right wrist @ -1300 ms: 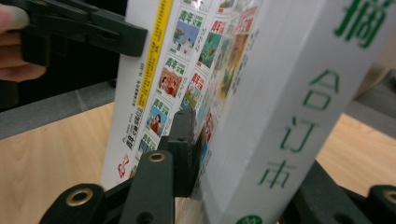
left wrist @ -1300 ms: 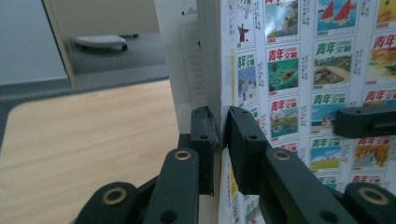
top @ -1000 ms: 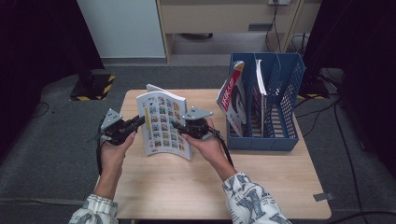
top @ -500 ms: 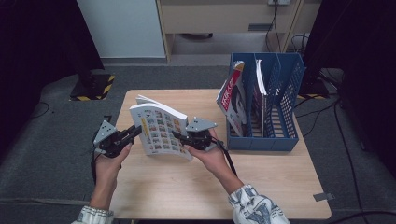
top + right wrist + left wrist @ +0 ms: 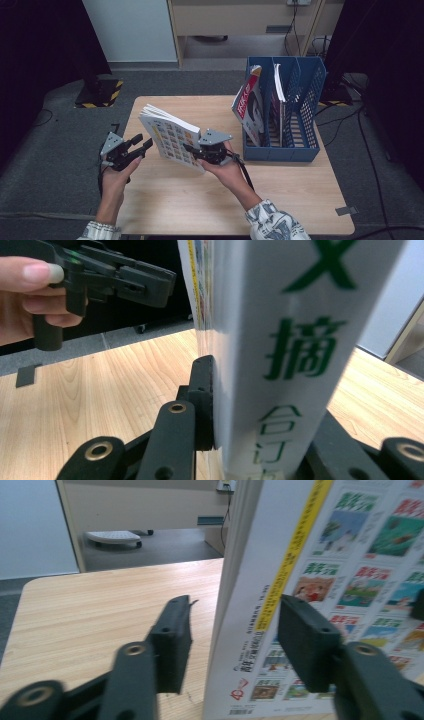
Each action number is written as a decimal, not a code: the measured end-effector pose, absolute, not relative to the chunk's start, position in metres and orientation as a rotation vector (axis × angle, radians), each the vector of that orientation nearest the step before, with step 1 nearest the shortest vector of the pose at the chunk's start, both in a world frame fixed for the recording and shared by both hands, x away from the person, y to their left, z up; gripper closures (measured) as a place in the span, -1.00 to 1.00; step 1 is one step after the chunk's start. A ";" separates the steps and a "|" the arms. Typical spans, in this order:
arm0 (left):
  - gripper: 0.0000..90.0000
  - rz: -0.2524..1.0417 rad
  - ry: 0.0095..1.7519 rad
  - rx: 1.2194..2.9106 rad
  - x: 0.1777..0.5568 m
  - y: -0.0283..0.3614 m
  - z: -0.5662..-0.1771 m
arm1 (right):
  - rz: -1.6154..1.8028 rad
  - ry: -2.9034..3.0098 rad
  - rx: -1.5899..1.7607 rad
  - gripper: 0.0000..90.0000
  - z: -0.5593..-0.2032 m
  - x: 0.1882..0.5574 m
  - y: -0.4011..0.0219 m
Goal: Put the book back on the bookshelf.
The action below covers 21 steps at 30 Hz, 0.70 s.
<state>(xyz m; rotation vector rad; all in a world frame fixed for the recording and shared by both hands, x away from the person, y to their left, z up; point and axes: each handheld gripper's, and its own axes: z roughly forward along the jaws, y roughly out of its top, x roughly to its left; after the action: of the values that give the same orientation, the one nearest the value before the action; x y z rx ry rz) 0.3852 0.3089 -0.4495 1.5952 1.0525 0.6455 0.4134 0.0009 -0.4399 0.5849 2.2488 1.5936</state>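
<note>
One thick, glossy book (image 5: 170, 137) held tilted above the pale wood-grain table (image 5: 165, 200), left of the blue plastic mesh file rack (image 5: 300, 115), clamped at its spine edge by the matte black jaws of the right gripper (image 5: 192, 149). Left gripper (image 5: 142, 144) just off the book's left edge, jaws just opened to about half, the book's edge standing between the flat pads in the left gripper view (image 5: 235, 605) without being pressed.
</note>
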 end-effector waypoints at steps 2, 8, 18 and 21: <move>-0.22 0.648 1.050 1.599 0.387 0.309 -0.452 | 1.593 2.249 0.582 0.63 -0.440 0.413 0.001; -0.48 0.646 1.052 1.595 0.390 0.312 -0.459 | 1.611 2.252 0.578 0.62 -0.441 0.412 0.001; -0.59 0.635 1.009 1.627 0.393 0.301 -0.463 | 1.661 2.241 0.530 0.56 -0.441 0.411 0.003; -0.55 0.639 0.990 1.639 0.393 0.298 -0.462 | 1.663 2.243 0.519 0.55 -0.441 0.410 0.004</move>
<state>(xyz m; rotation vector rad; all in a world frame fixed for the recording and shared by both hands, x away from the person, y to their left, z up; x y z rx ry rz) 0.3931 0.2980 -0.4620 1.6386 0.9902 0.6389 0.4099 0.0038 -0.4413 0.5190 2.2428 1.6627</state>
